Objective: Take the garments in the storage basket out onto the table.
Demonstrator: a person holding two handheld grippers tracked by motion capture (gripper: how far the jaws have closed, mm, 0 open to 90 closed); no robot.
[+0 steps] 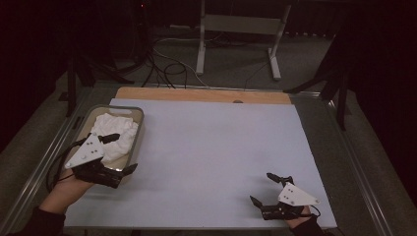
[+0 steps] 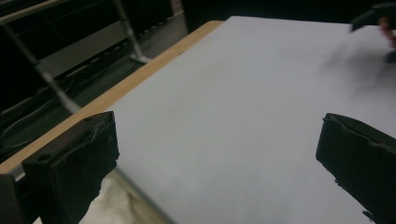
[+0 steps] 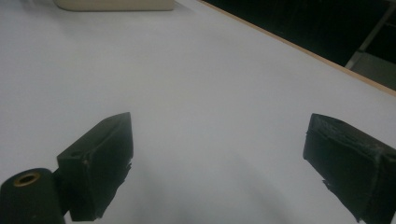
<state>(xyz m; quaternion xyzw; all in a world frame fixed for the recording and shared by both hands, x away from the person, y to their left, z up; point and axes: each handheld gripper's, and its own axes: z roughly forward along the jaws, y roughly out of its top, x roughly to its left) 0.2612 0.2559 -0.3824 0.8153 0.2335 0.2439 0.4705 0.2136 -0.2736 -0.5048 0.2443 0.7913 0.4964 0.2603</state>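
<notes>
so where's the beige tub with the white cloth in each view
High view: tub at the mat's left edge, beside the left gripper.
Left gripper view: its rim and cloth at bottom left.
Right gripper view: top left.
Shared landmark: the wooden table edge.

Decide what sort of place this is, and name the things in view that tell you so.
Probably a lab or workshop set up for recording, not a home. A work table with a plain white top stands on a grey floor, loose cables trail behind it, and a metal stand rises beyond. The surroundings are dark.
</notes>
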